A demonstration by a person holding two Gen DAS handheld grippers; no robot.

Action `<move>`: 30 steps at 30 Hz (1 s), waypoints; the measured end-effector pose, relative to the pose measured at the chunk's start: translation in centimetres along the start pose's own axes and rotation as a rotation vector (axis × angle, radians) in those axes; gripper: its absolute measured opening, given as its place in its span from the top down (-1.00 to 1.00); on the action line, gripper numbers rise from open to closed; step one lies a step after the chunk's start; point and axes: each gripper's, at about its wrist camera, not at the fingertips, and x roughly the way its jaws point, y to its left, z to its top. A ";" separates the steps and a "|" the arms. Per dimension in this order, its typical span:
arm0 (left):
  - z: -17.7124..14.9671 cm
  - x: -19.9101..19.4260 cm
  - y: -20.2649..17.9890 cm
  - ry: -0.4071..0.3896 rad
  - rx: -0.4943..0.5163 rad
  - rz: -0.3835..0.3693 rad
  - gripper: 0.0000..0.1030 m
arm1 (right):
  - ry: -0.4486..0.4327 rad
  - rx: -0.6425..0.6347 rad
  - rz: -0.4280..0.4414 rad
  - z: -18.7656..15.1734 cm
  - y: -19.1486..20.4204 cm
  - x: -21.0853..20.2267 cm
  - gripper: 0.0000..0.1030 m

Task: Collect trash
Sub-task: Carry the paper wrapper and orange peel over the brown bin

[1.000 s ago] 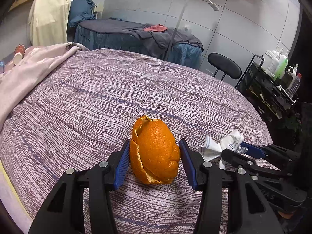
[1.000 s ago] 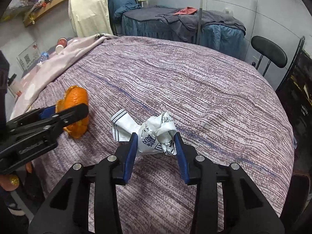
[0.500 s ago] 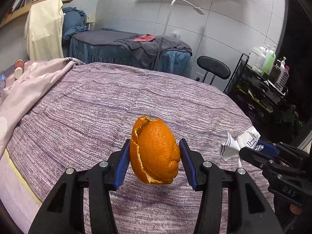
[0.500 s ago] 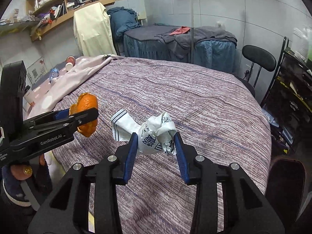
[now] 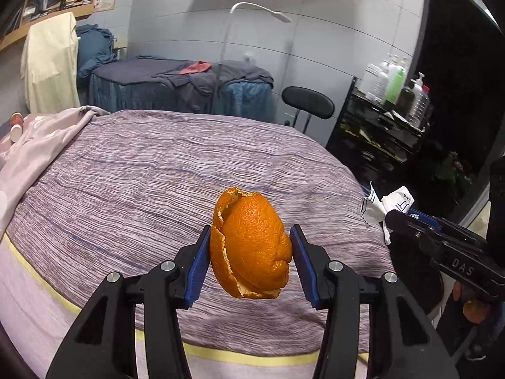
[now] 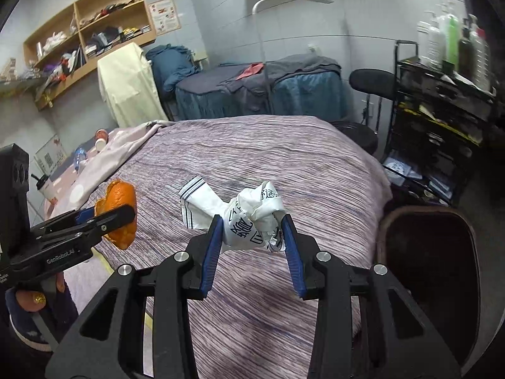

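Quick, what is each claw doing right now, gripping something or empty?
Left claw: closed on the orange peel, lifted above the bed.
Right claw: closed on the crumpled paper wrapper.

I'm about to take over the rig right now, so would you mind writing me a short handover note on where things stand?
Left gripper: shut on the orange peel, held in the air above the near edge of the bed.
Right gripper: shut on the crumpled paper wrapper, also lifted off the bed.
Done: both pieces of trash are picked up; no other trash shows on the purple bedspread.
Left: carry both to a bin and drop them. A dark brown container sits at the lower right in the right wrist view; it may be the bin, but I cannot confirm that.
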 end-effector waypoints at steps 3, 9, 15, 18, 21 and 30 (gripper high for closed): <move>-0.7 -0.2 -1.7 0.007 0.020 -0.028 0.05 | -0.016 0.037 -0.019 -1.3 -2.3 -1.8 0.25; -1.7 -0.5 -5.1 0.009 0.054 -0.088 0.05 | -0.043 0.149 -0.087 -3.9 -7.3 -5.0 0.25; -2.4 -0.4 -8.4 0.019 0.094 -0.142 0.05 | -0.061 0.222 -0.169 -6.0 -11.1 -7.2 0.25; -2.8 -0.2 -9.9 0.031 0.115 -0.164 0.05 | -0.065 0.257 -0.225 -7.0 -12.8 -8.0 0.25; -3.2 -0.1 -11.0 0.037 0.133 -0.178 0.05 | -0.060 0.289 -0.266 -8.1 -14.6 -8.5 0.25; -3.8 0.9 -14.2 0.067 0.175 -0.221 0.05 | -0.015 0.358 -0.348 -10.4 -18.3 -7.8 0.22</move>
